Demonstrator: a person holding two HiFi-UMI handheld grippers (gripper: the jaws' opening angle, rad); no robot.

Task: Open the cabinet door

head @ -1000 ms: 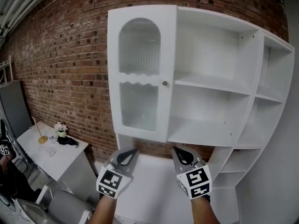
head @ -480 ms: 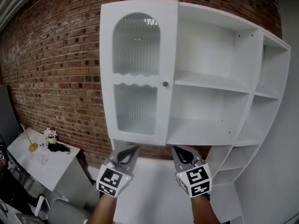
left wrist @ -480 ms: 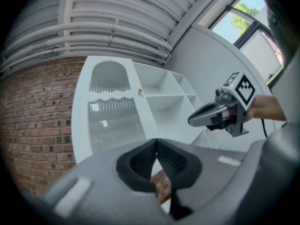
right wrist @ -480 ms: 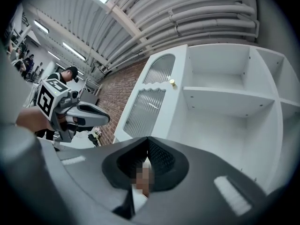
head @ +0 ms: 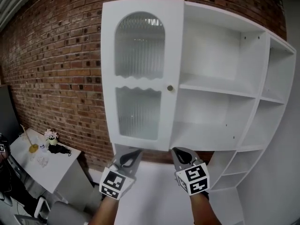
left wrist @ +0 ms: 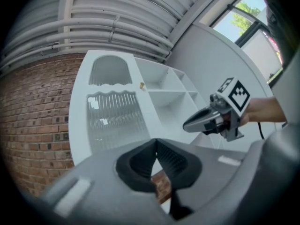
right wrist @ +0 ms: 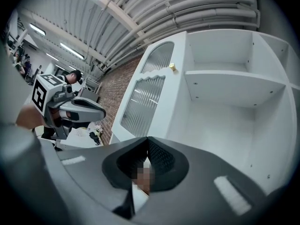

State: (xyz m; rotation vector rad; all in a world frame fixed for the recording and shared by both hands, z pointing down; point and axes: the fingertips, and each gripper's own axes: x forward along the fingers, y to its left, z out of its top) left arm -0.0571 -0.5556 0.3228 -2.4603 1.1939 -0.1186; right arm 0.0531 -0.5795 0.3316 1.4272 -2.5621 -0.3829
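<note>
The white cabinet door (head: 140, 74) has an arched, ribbed glass pane and a small brass knob (head: 169, 87) on its right edge. It lies flat over the cabinet's left compartment. Both grippers hang below the cabinet's bottom edge, pointing at it and well under the knob. My left gripper (head: 131, 154) is shut with nothing between its jaws, tips meeting in the left gripper view (left wrist: 156, 142). My right gripper (head: 180, 153) is also shut and empty (right wrist: 147, 138). The knob (right wrist: 172, 67) shows high up in the right gripper view, and the door (left wrist: 112, 111) in the left gripper view.
Open white shelves (head: 220, 88) fill the cabinet to the right of the door, with narrower side shelves (head: 276, 93) beyond. A red brick wall (head: 56, 69) stands behind. A small white table (head: 51, 165) with flowers and small items sits low on the left.
The cabinet has grown larger and shifted slightly right in the head view as both grippers came closer to it. Both stay shut.
</note>
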